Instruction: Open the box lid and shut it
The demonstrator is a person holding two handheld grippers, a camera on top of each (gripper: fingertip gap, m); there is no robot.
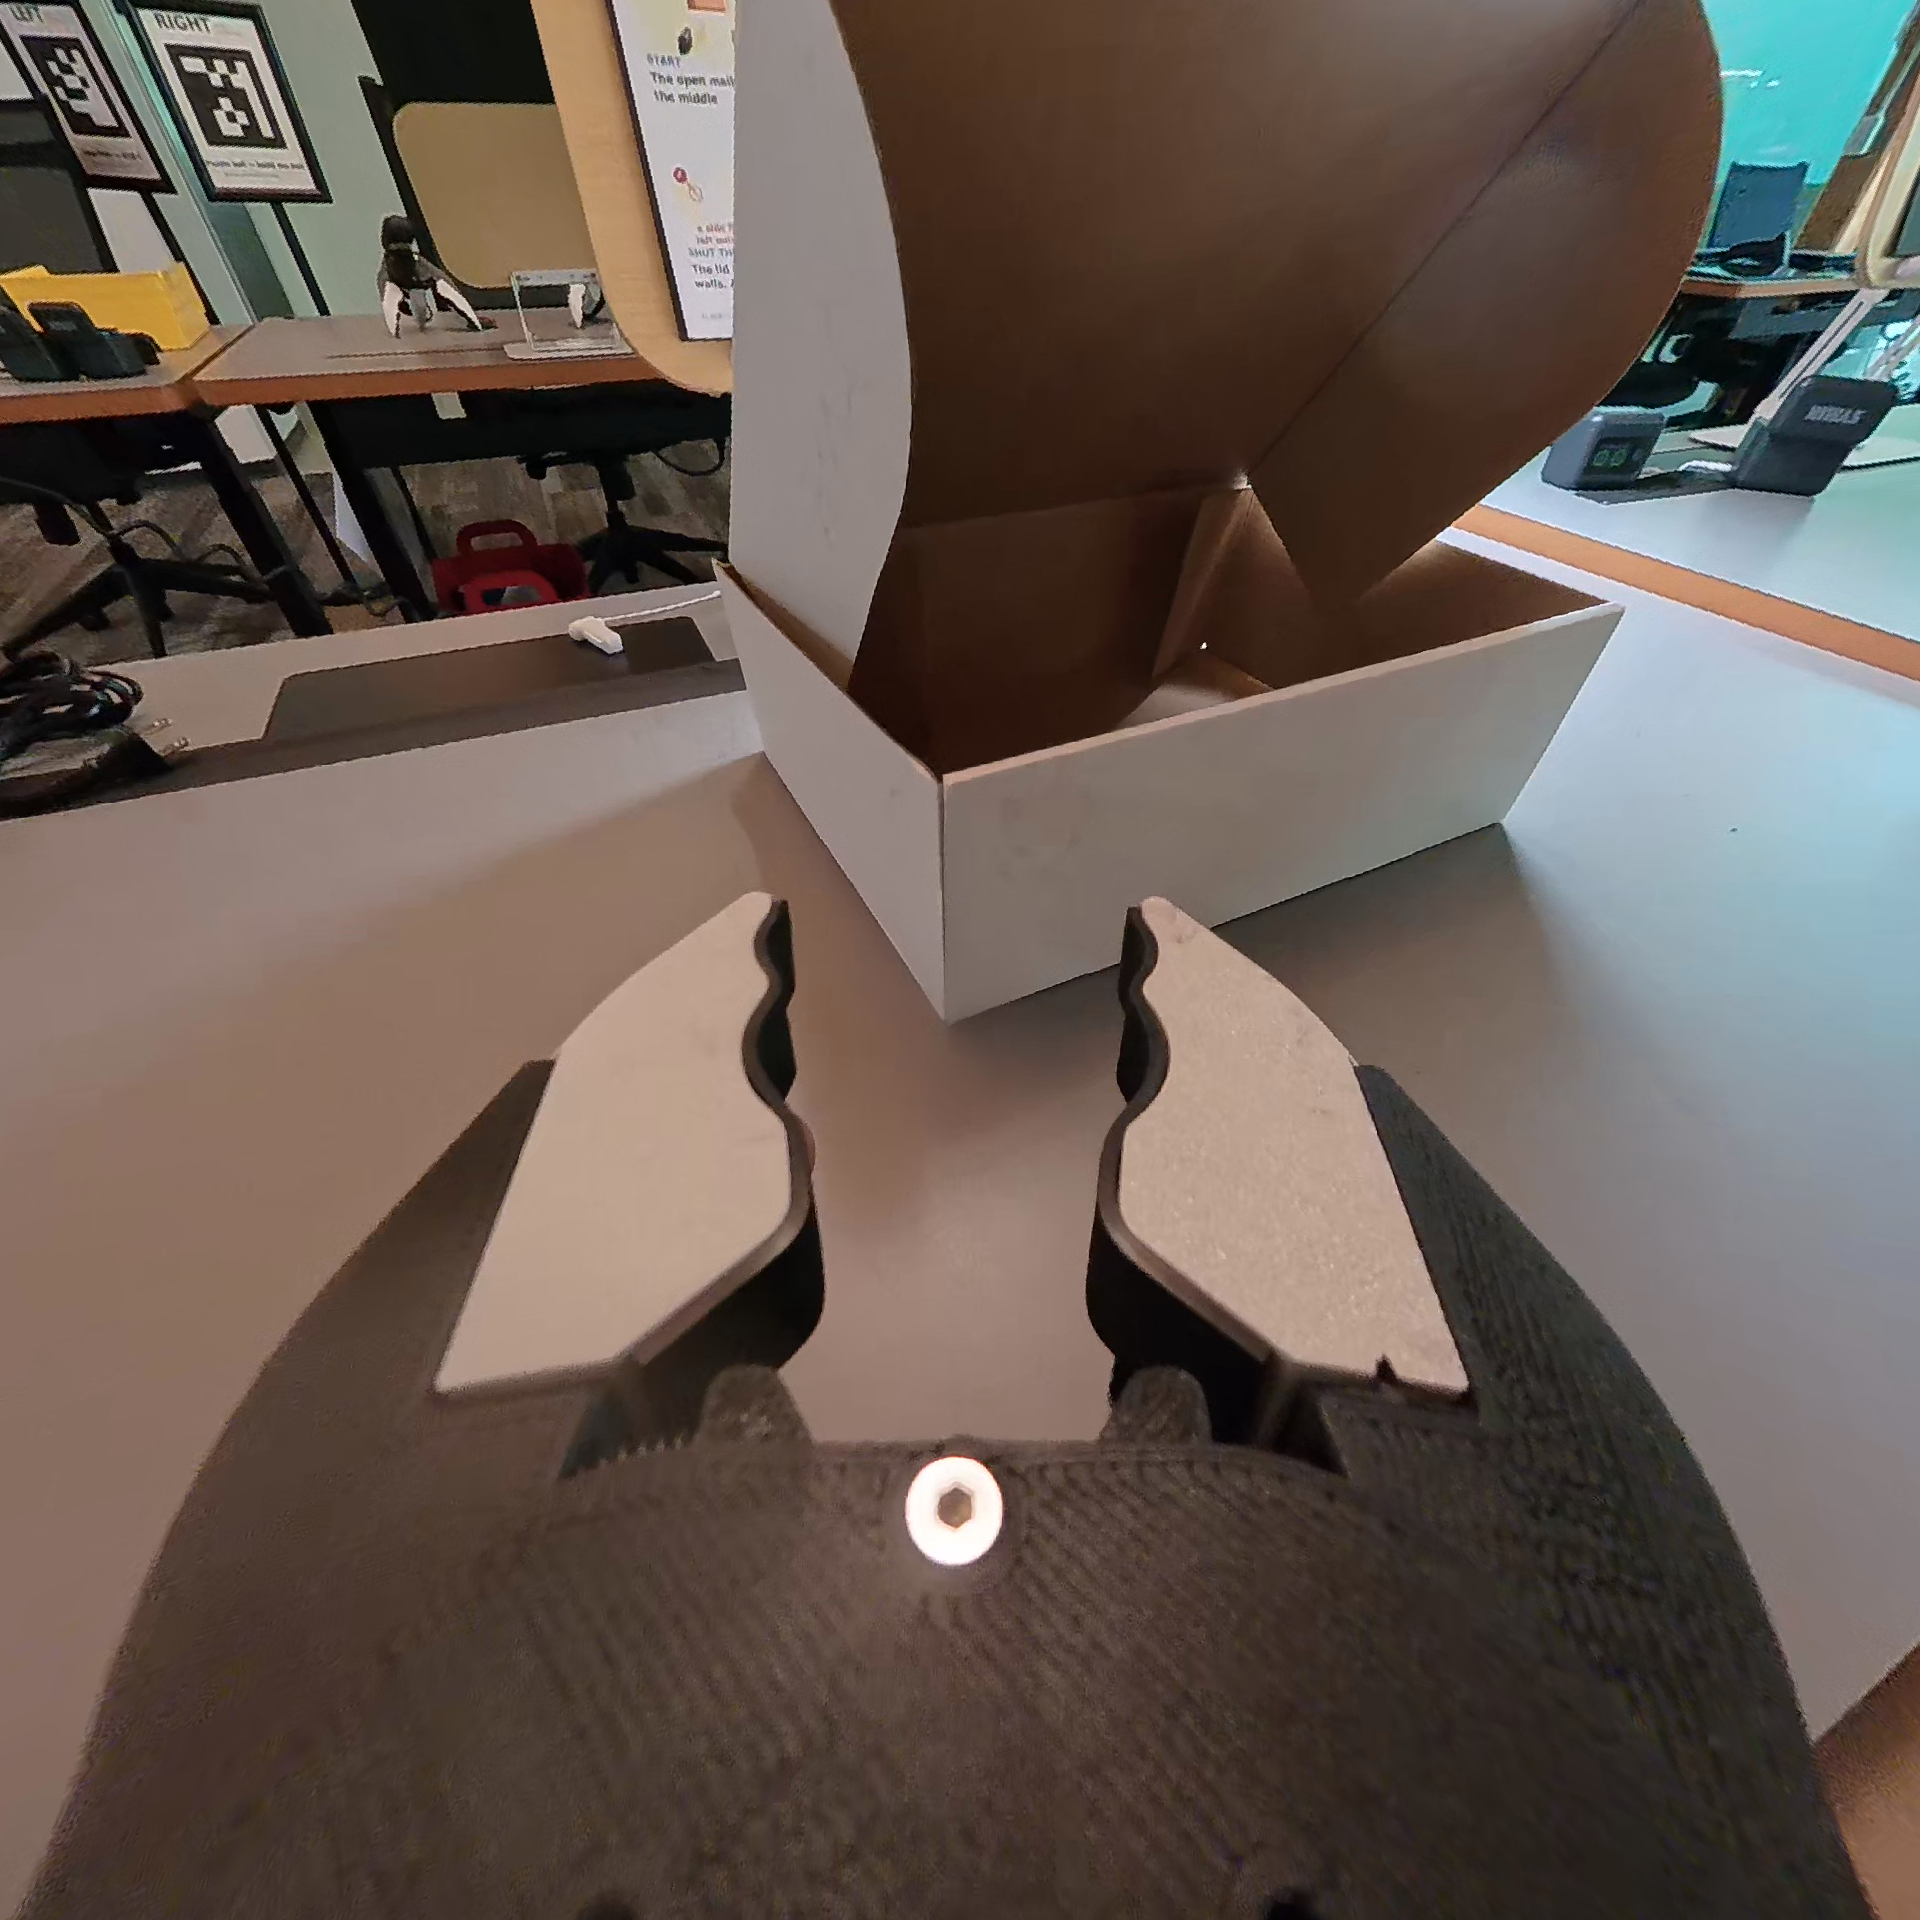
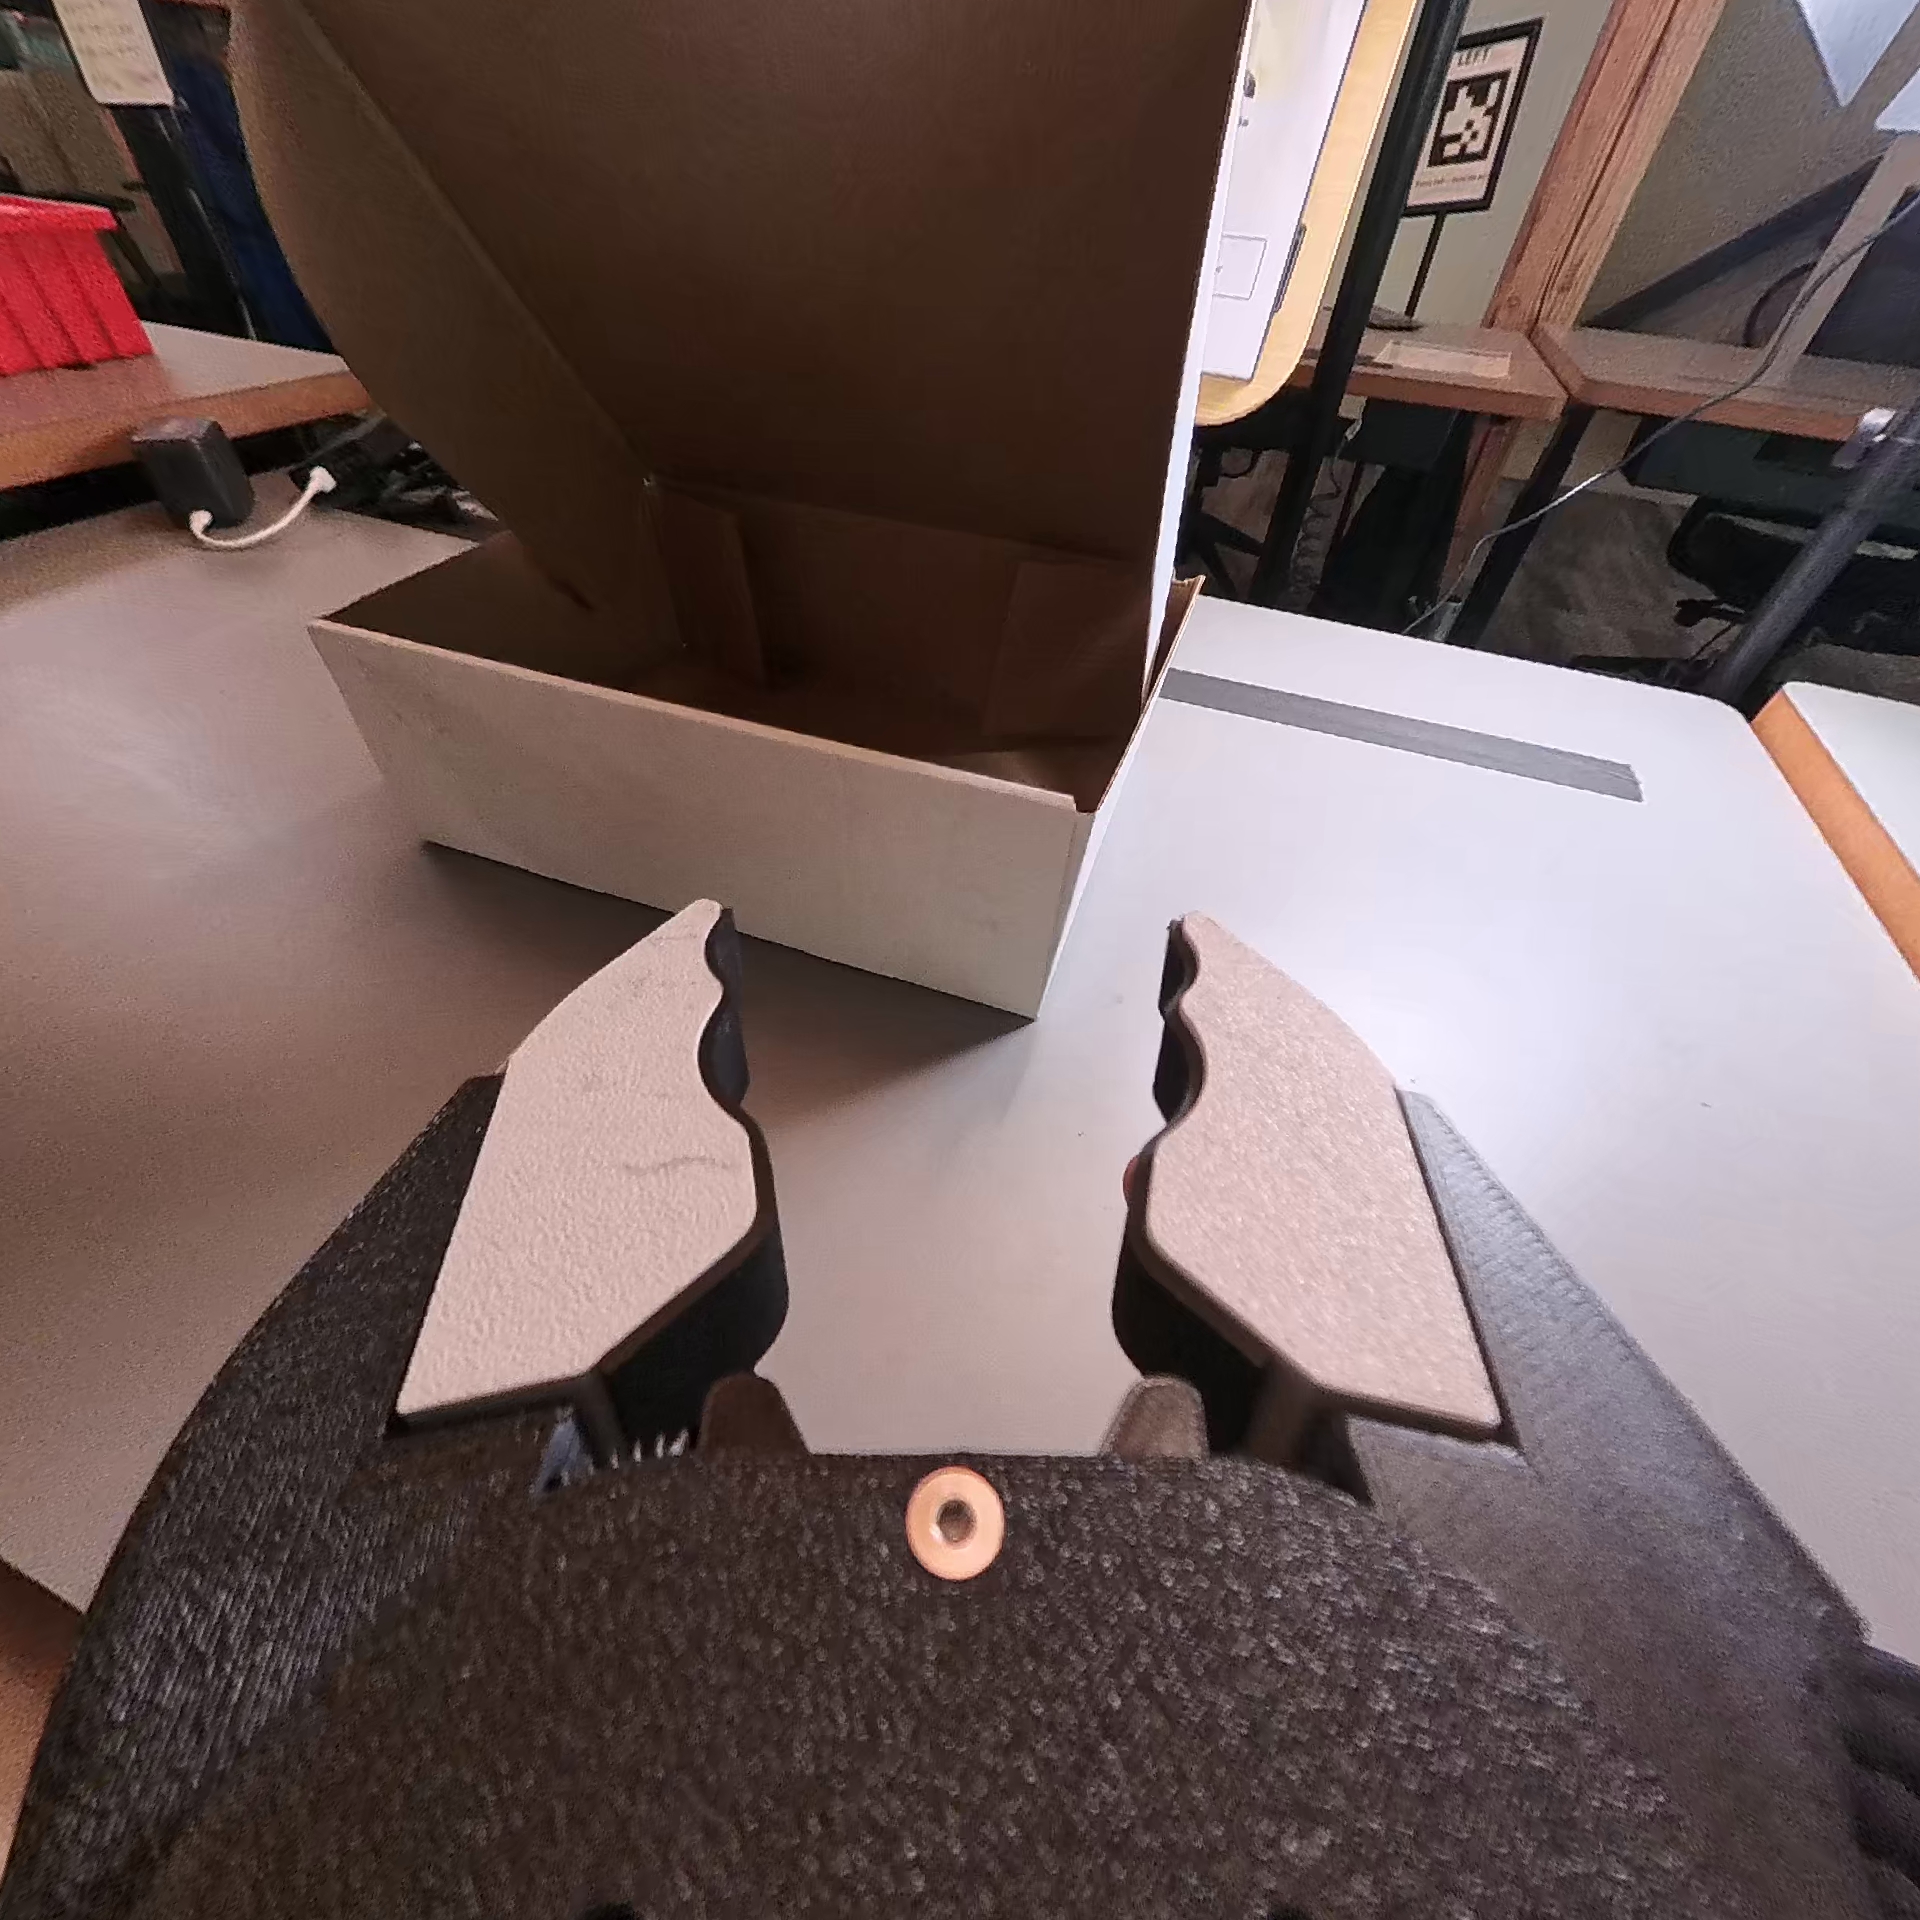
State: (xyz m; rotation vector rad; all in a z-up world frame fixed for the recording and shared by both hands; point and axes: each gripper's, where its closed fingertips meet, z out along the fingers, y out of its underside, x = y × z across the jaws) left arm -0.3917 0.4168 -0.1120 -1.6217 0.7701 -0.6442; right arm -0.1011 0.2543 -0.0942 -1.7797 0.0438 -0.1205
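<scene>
Standing with both tongs spread and empty, left tongs (image 1: 951, 920) and right tongs (image 2: 945, 925) near the box (image 1: 1236, 831) mid-table (image 1: 312, 987), we risk shoving the light carton sideways if we push its upright lid (image 1: 1195, 260) unevenly.

The raised lid (image 1: 1247, 260) runs past the top edge; its front flap is unseen

Both views are bright and mostly sharp, with strong wide-angle bending toward the edges. Soft light gives a pale sheen on the counter (image 1: 312, 987) and a shadow beside the box (image 2: 727, 821). Its brown inside is dim.
</scene>
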